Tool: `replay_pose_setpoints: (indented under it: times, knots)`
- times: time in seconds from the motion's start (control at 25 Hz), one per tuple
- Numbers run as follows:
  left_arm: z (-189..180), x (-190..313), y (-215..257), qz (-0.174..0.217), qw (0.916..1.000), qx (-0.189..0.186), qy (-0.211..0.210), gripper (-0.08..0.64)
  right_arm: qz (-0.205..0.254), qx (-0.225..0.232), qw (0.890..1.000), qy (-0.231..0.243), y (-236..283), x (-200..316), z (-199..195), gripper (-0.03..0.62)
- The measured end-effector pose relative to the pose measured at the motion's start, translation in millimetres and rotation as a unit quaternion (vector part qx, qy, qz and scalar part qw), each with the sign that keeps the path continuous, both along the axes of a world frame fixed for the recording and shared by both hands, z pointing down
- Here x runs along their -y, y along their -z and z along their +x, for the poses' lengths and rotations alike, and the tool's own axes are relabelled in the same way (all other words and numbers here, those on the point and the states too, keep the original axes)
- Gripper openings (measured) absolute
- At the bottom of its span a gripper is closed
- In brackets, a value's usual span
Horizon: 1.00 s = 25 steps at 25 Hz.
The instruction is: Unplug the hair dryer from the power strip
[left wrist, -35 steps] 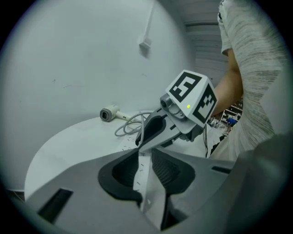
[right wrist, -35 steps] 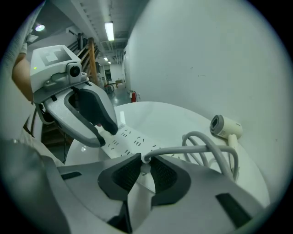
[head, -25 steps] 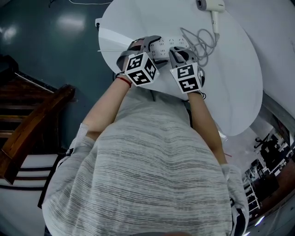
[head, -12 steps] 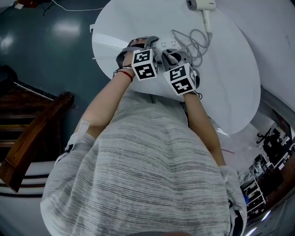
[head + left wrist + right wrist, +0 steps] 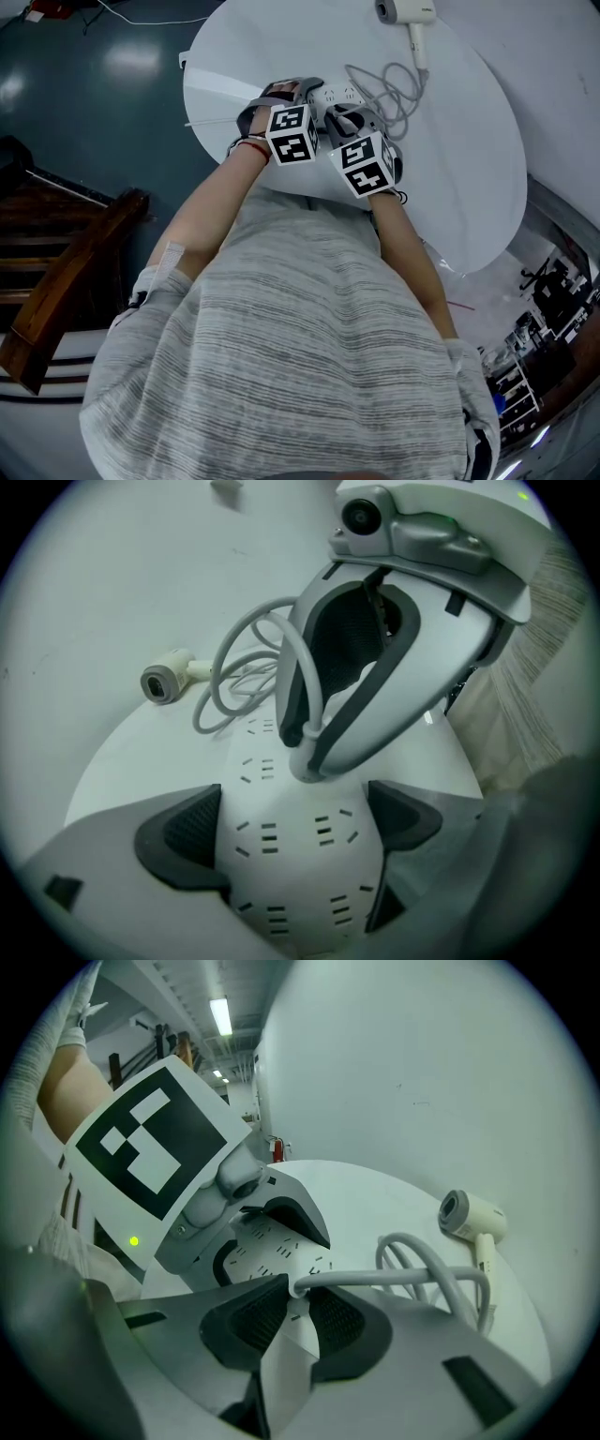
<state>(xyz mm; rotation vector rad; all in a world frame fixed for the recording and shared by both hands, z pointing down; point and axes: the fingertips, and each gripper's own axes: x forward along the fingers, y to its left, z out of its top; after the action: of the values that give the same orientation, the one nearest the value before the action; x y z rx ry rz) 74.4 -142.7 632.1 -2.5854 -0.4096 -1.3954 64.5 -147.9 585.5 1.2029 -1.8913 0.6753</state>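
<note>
Hair dryer (image 5: 405, 11) lies at the far rim of your round surface (image 5: 469, 141), plug not yet pulled.
Your head view hides most of the power strip (image 5: 336, 92) behind the marker cubes (image 5: 291, 134). The left gripper view shows it between the wide-apart jaws of your left hand-held gripper (image 5: 291, 832), which have just been opening and do not clamp it. The looped cord (image 5: 422, 1279) ends at the plug (image 5: 298, 1286), and your right hand-held gripper (image 5: 291, 1321) is pinched on it.
</note>
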Motion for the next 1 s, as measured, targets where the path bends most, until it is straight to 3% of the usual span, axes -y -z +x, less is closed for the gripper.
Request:
replay_pose_setpoints:
  times: [1.0]
  knots:
    - [3.8,0.1,-5.0,-0.013,0.9997,0.018,0.009,0.480,-0.045,-0.025,0.998,-0.034,7.0,-3.9,3.3,0.054]
